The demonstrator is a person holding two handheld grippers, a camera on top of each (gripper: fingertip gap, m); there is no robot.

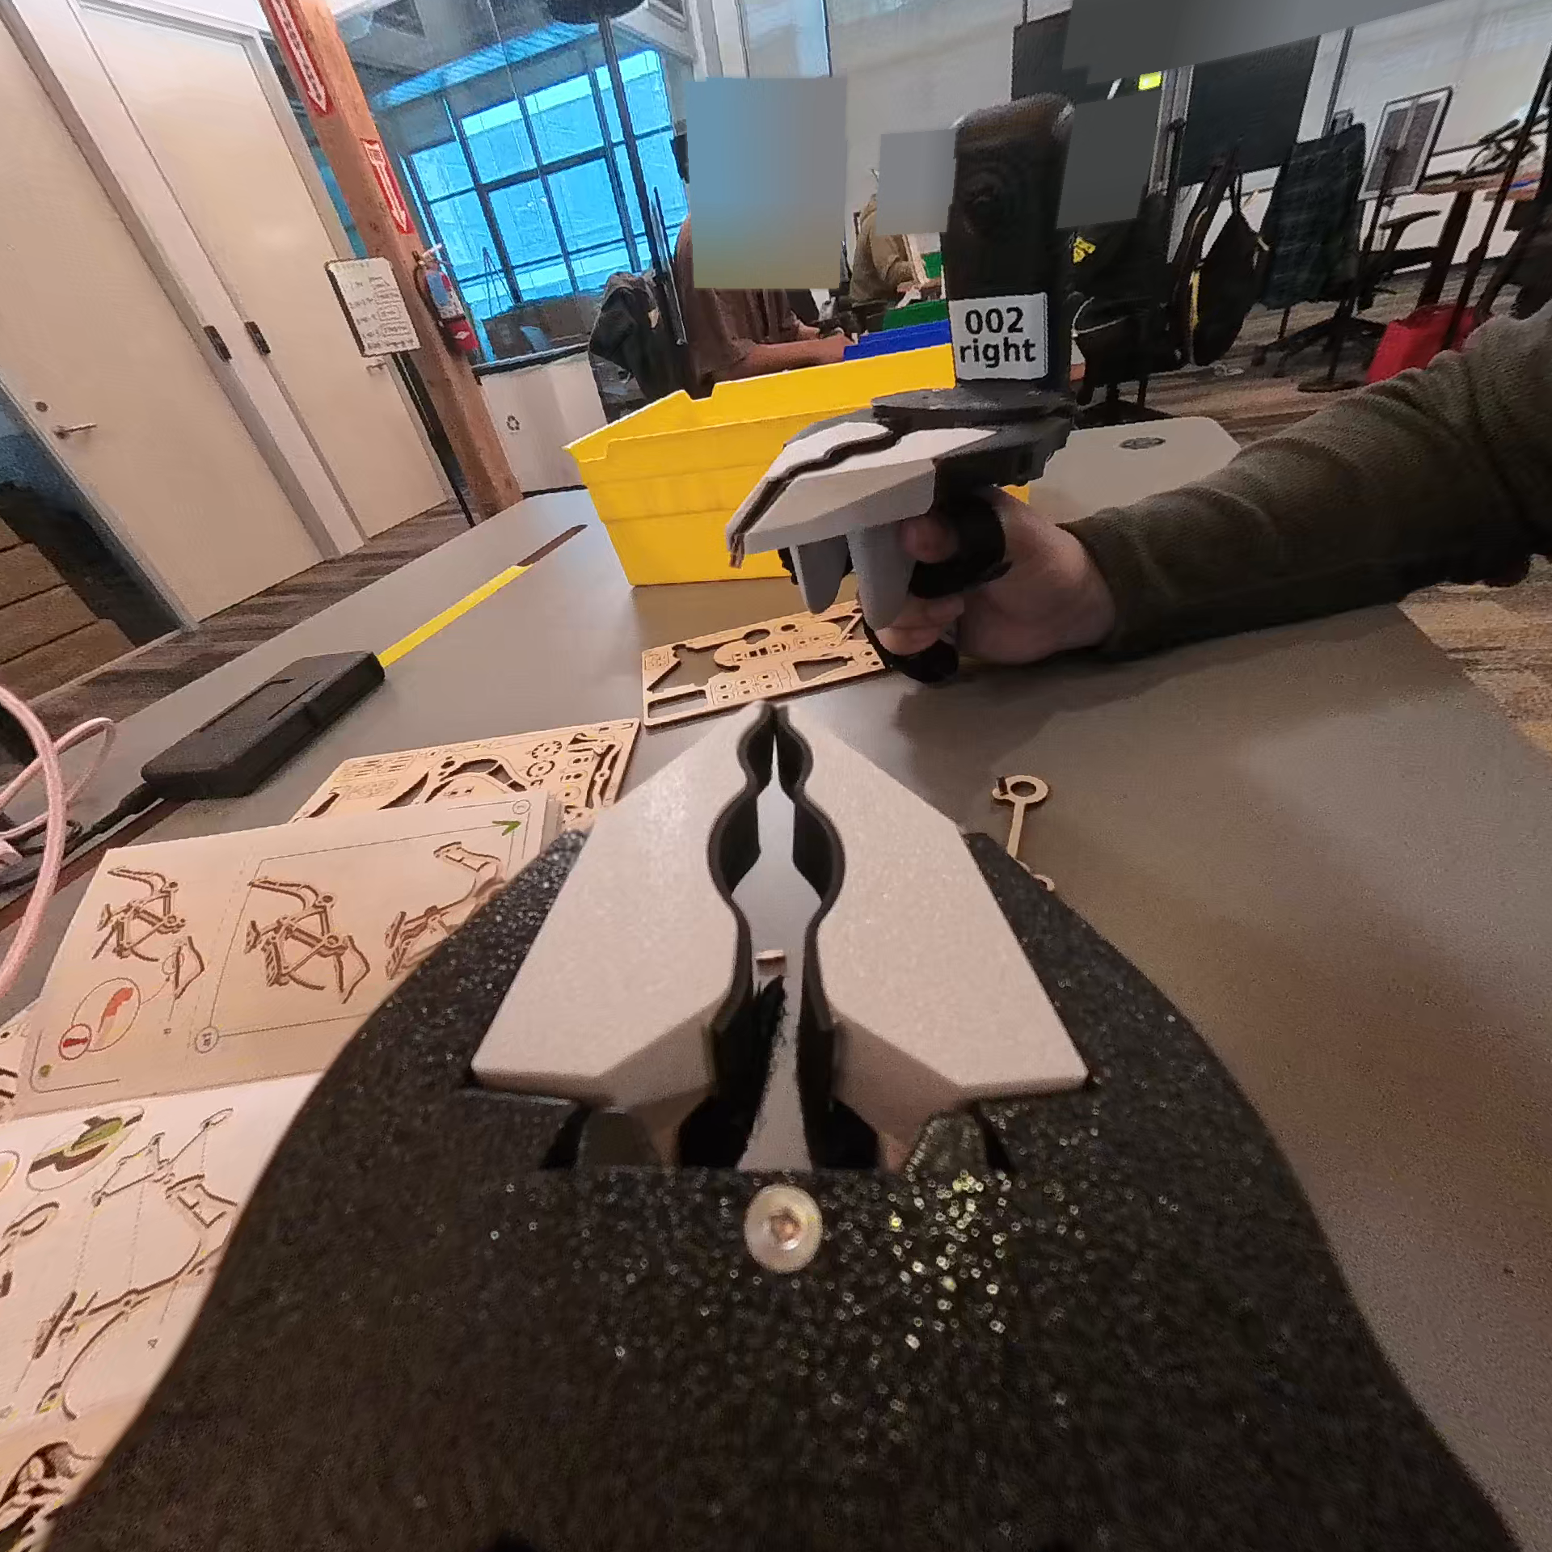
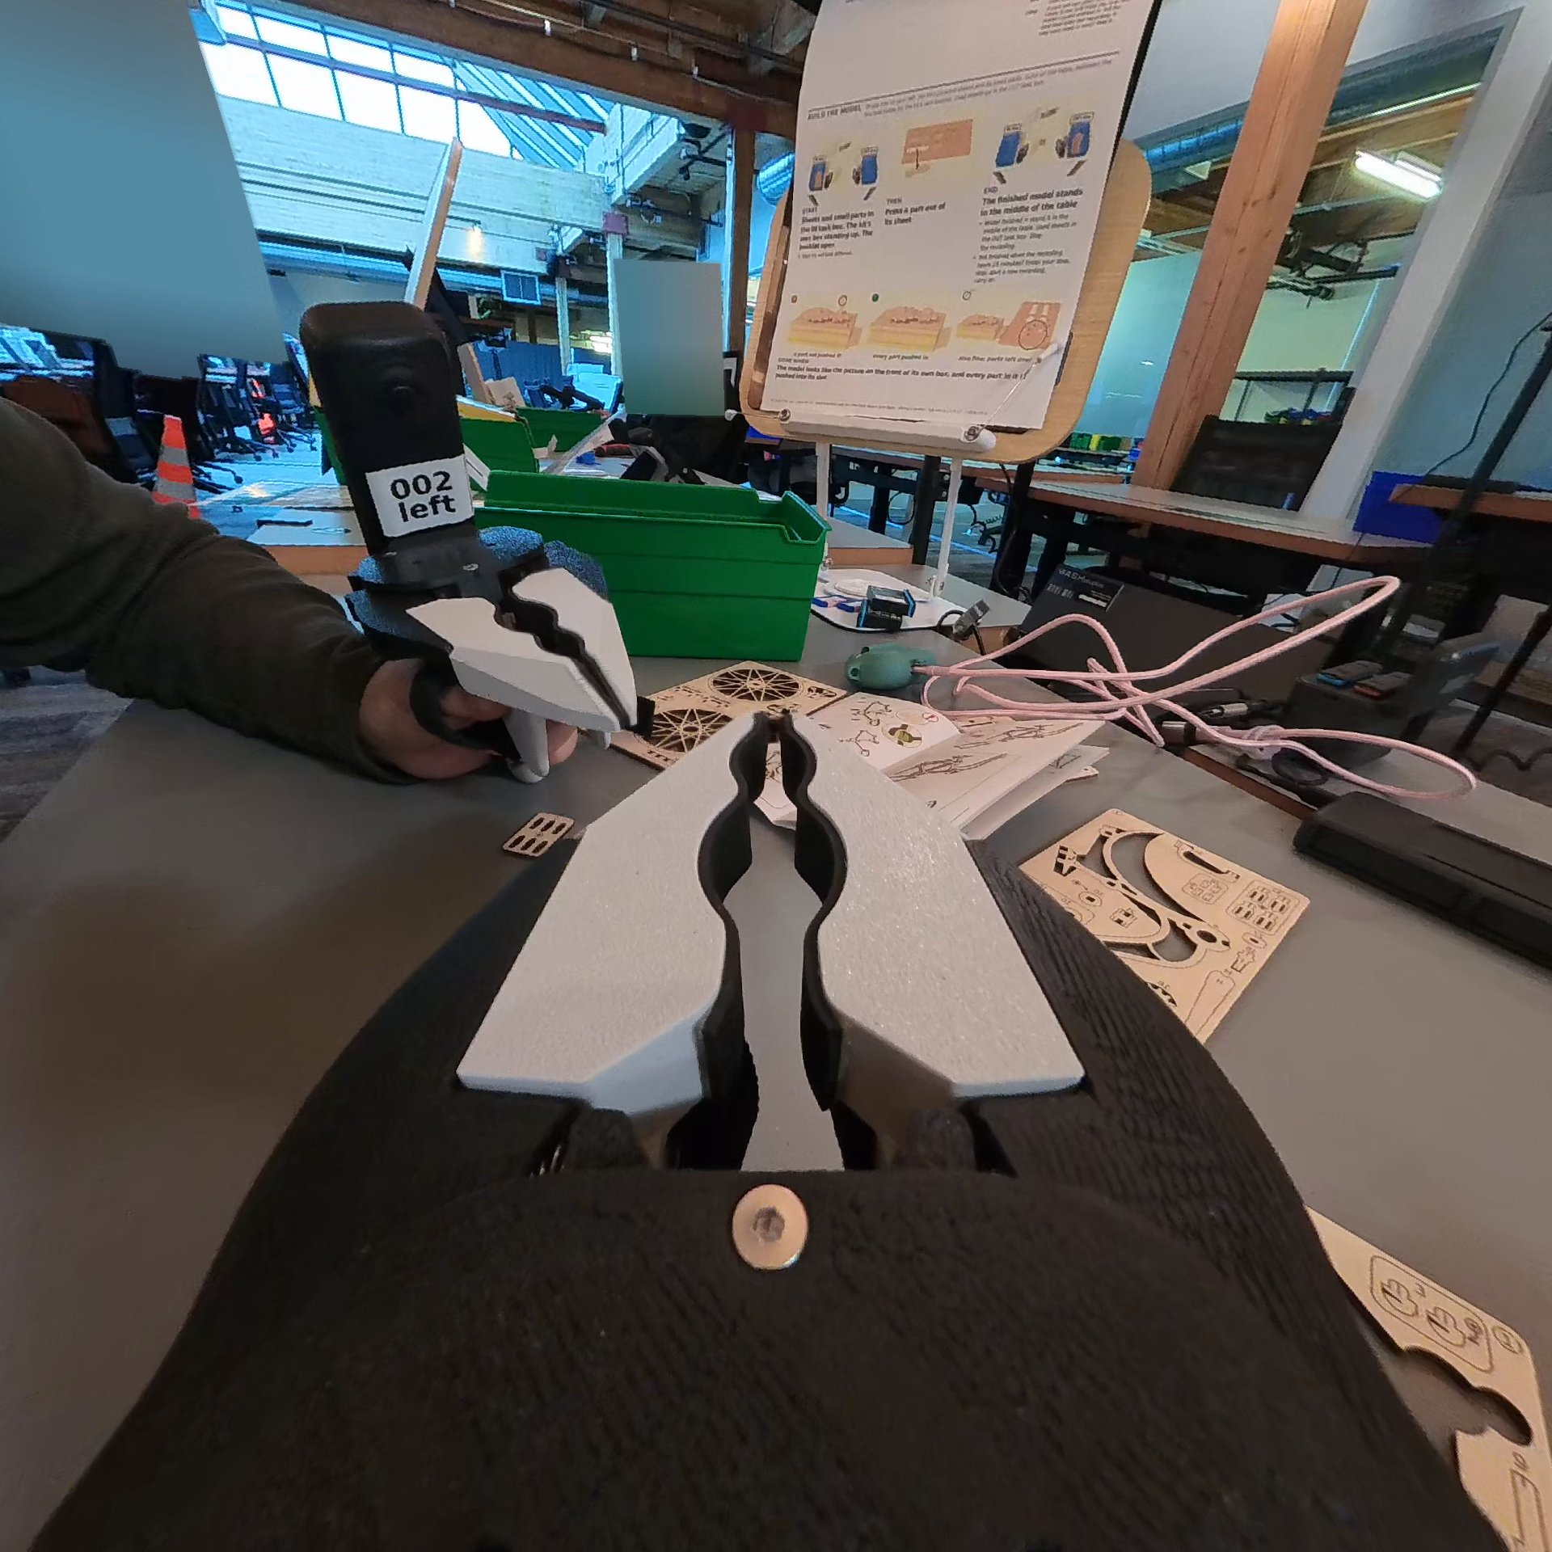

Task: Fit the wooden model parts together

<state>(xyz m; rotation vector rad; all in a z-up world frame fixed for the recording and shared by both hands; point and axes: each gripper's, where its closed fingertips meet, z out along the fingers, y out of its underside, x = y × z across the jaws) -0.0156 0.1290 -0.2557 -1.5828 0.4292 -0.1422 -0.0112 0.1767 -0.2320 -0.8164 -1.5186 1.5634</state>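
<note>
Both grippers closed, nothing held: left gripper [image 1: 774, 714], right gripper [image 2: 774, 718]. Loose wooden part [image 1: 1020, 794] lies just beside left tips; wooden sheets [image 1: 760, 663] beyond. Open first, approach low, pinch part by its thin shaft.

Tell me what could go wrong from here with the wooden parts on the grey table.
1. The small key-shaped wooden part lies flat and is thin; pinching it may bend or snap it.
2. The looped pink cable near the paper instruction booklet could snag a gripper.
3. The small slotted wooden piece, lying apart from the sheets, might be overlooked.
</note>
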